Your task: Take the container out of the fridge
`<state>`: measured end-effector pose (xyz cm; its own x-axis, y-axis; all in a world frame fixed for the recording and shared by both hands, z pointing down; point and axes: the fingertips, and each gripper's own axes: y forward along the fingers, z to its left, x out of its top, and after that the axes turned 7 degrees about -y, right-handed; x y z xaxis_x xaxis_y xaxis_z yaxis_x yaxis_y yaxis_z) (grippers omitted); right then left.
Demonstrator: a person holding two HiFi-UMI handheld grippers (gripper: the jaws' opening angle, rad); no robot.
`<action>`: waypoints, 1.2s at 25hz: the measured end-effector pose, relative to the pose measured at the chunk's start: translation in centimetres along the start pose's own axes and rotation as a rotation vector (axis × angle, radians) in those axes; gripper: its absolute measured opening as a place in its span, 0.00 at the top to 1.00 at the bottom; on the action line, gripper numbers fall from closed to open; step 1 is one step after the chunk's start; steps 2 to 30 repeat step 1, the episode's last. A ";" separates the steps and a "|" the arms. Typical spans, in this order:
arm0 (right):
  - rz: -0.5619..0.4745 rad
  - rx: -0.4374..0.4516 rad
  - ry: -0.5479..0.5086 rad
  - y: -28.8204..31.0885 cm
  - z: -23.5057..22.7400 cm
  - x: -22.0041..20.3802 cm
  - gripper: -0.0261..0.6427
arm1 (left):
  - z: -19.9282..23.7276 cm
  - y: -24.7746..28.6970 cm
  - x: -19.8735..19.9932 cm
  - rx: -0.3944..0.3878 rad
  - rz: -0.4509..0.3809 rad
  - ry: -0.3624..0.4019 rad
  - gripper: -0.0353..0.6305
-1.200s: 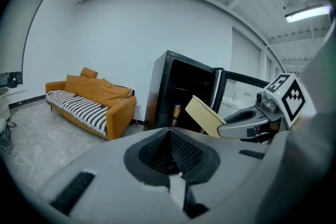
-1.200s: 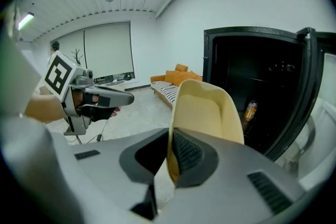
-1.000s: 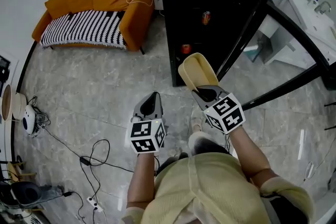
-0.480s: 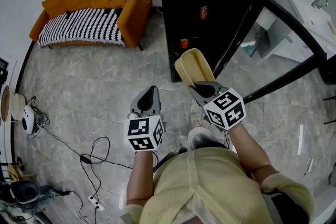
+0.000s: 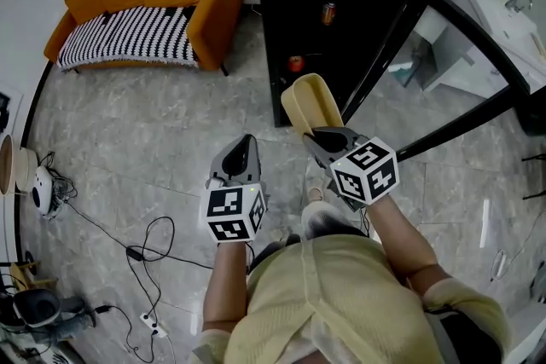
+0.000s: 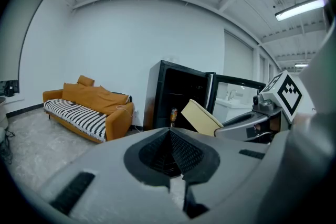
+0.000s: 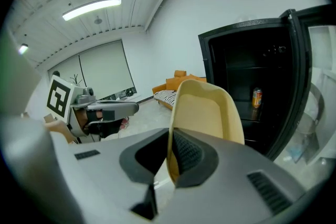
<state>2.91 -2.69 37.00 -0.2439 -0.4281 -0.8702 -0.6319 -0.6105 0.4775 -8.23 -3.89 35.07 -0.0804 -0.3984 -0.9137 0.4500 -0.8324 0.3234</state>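
Right gripper [image 7: 169, 139]: jaws clamped on the rim of the pale yellow container [image 7: 209, 113], one pad inside the wall and one outside. The container is out of the fridge [image 5: 341, 4], held tilted up in the air over the floor, just near of the open fridge front.

Left gripper [image 6: 169, 135]: jaws together, nothing between them. It hangs to the left of the right gripper, apart from the container.

Head view only:
- the person's arms and pale yellow top at the near edge
- both marker cubes
- grey marble floor [image 5: 153, 149] with black cables [image 5: 149, 251] at near left
- a red-orange item [image 5: 295, 63] low in the fridge
- fridge door [image 5: 444, 30] swung open to the right, with a white counter and sink [image 5: 512, 17] beyond it

Right gripper view only:
- the grip itself, and the container's hollow side facing the camera
- a can [image 7: 256, 97] on a fridge shelf behind the container, to the right
- the left gripper off to the left
- ceiling strip light [image 7: 92, 8]

Left gripper view only:
- the closed pads close up
- the container side-on at the right, sticking out of the right gripper
- the fridge as a black box against the far wall

Orange sofa [image 5: 149, 4] with a black and white striped cover sits at far left of the fridge. It shows in all three views, small in the right gripper view. The fridge interior is dark, so the shelf layout is hard to tell.
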 end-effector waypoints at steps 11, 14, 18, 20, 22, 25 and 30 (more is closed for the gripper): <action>-0.006 0.004 0.011 0.0 -0.1 0.1 0.91 | 0.0 0.1 0.1 0.001 0.000 0.000 0.92; -0.006 0.004 0.011 0.0 -0.1 0.1 0.91 | 0.0 0.1 0.1 0.001 0.000 0.000 0.92; -0.006 0.004 0.011 0.0 -0.1 0.1 0.91 | 0.0 0.1 0.1 0.001 0.000 0.000 0.92; -0.006 0.004 0.011 0.0 -0.1 0.1 0.91 | 0.0 0.1 0.1 0.001 0.000 0.000 0.92; -0.006 0.004 0.011 0.0 -0.1 0.1 0.91 | 0.0 0.1 0.1 0.001 0.000 0.000 0.92; -0.006 0.004 0.011 0.0 -0.1 0.1 0.91 | 0.0 0.1 0.1 0.001 0.000 0.000 0.92; -0.006 0.004 0.011 0.0 -0.1 0.1 0.91 | 0.0 0.1 0.1 0.001 0.000 0.000 0.92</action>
